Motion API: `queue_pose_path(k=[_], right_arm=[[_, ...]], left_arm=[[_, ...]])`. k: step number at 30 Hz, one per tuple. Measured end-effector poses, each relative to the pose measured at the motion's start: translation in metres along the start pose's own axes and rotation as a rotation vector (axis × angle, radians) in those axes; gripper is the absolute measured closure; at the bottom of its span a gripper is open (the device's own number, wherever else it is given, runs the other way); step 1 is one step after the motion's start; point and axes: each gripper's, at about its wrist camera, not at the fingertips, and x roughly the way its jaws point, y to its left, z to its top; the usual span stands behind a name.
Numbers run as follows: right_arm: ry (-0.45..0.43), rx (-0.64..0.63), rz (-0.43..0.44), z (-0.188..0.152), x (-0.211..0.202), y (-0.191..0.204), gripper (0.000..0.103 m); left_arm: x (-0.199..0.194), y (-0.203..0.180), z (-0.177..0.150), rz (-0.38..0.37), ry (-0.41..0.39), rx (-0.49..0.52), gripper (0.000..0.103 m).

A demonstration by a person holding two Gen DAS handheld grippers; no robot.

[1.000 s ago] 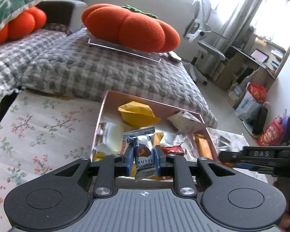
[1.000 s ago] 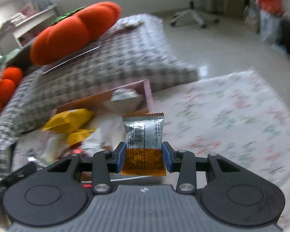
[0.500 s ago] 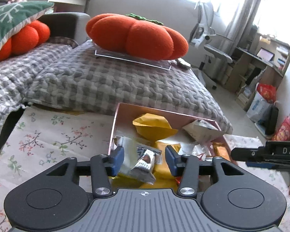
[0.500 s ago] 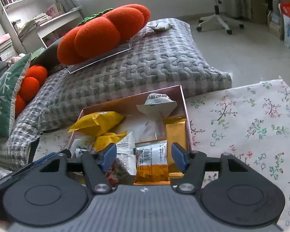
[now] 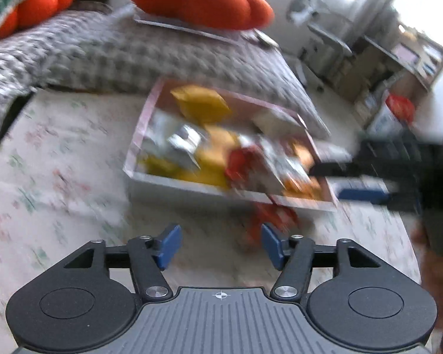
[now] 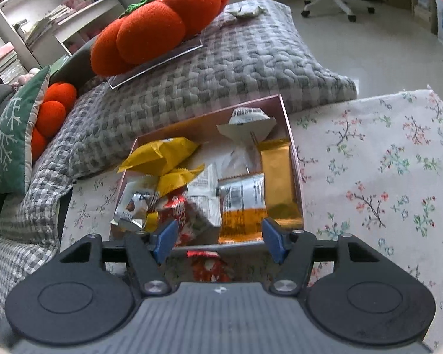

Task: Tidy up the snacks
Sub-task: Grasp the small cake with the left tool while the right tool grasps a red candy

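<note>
Right wrist view: right gripper (image 6: pixel 218 243), jaws spread and empty, hovers over a red snack packet (image 6: pixel 210 267) lying on the cloth at six o'clock of the snack box (image 6: pixel 295 174). Left gripper (image 5: pixel 220 244), also spread, sits near it.

A shallow pink box (image 6: pixel 292 159) holds a loose heap of snack packets. Inside it, a yellow pouch (image 6: pixel 159 155) lies at the far left, a gold bar wrapper (image 6: pixel 277 183) along the right wall, and an orange-and-silver packet (image 6: pixel 243 206) beside it. A red packet (image 6: pixel 209 267), possibly candy, lies outside, just before the box's near wall.
</note>
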Motion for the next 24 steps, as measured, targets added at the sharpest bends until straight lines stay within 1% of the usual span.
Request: queue_pose_path(k=[2,4,6,10,15,17,20,22,24], right_arm=[[0.021,-0.006,0.0,-0.003,-0.003,0.001,0.041],[0.048,-0.021,-0.013,-0.006,-0.004,0.002,0.04],[0.061,-0.036,-0.034,-0.01,-0.006,0.004,0.038],[0.068,-0.051,-0.053,-0.015,-0.014,0.001,0.036],[0.063,-0.044,-0.072,-0.015,-0.015,-0.006,0.035],[0.069,-0.042,-0.076,-0.015,-0.013,-0.007,0.035],[0.077,-0.05,-0.082,-0.016,-0.01,-0.007,0.035],[0.08,-0.052,-0.085,-0.017,-0.009,-0.007,0.035],[0.083,-0.051,-0.084,-0.017,-0.008,-0.007,0.035]], left_arm=[[0.0,-0.016,-0.014,-0.019,0.018,0.04,0.03],[0.002,-0.031,-0.026,-0.039,0.043,0.075,0.026],[0.007,-0.04,-0.036,-0.042,0.059,0.096,0.024],[0.021,-0.042,-0.047,-0.025,0.096,0.102,0.022],[0.038,-0.033,-0.053,-0.032,0.132,0.045,0.022],[0.04,-0.031,-0.052,-0.027,0.12,0.036,0.022],[0.04,-0.026,-0.049,-0.024,0.103,0.013,0.026],[0.041,-0.026,-0.048,-0.026,0.099,0.016,0.027],[0.04,-0.03,-0.05,-0.002,0.097,0.05,0.04]])
